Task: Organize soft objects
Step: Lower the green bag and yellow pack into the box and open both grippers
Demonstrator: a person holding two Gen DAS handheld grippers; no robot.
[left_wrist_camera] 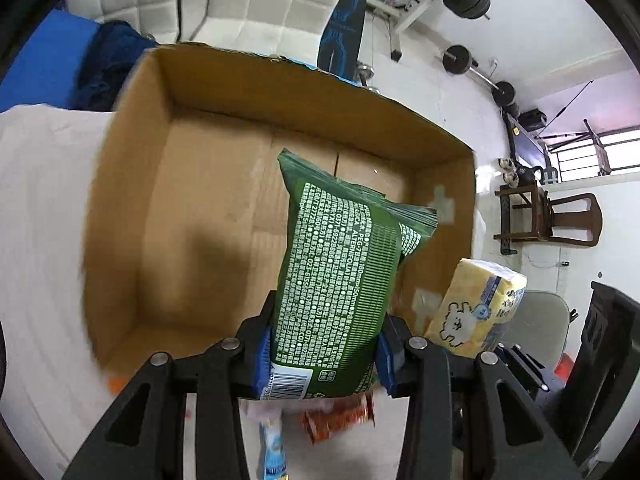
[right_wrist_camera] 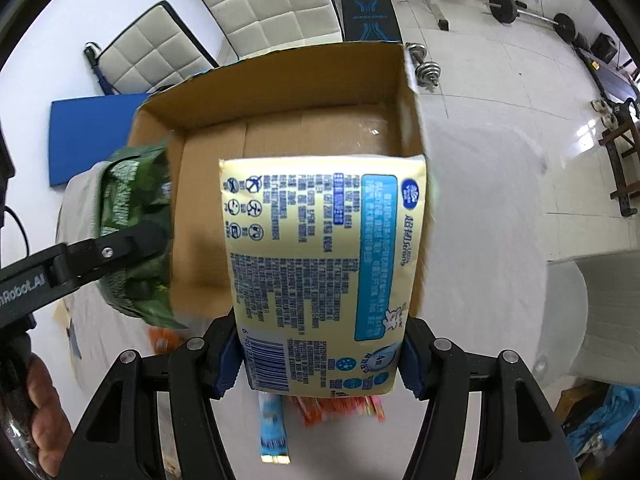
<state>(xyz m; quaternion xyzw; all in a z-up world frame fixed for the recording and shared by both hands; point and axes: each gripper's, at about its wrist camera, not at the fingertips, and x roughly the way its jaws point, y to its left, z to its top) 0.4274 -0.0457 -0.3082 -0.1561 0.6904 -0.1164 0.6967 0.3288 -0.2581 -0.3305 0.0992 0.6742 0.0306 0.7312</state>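
My left gripper (left_wrist_camera: 324,354) is shut on a green wipes pack (left_wrist_camera: 340,272) and holds it upright over the near edge of an open cardboard box (left_wrist_camera: 132,216). My right gripper (right_wrist_camera: 316,364) is shut on a yellow tissue pack (right_wrist_camera: 320,264) over the same box (right_wrist_camera: 280,80). The yellow pack also shows in the left wrist view (left_wrist_camera: 478,308), at the box's right. The green pack (right_wrist_camera: 132,232) and the left gripper's black finger (right_wrist_camera: 108,254) show at the box's left wall in the right wrist view. The box floor looks bare.
The box stands on a white cloth-covered table (right_wrist_camera: 488,208). An orange packet (right_wrist_camera: 340,410) and a light-blue sachet (right_wrist_camera: 272,428) lie on the table below the grippers. White padded panels (right_wrist_camera: 272,4), a blue mat (right_wrist_camera: 88,136) and gym weights (right_wrist_camera: 504,6) lie beyond.
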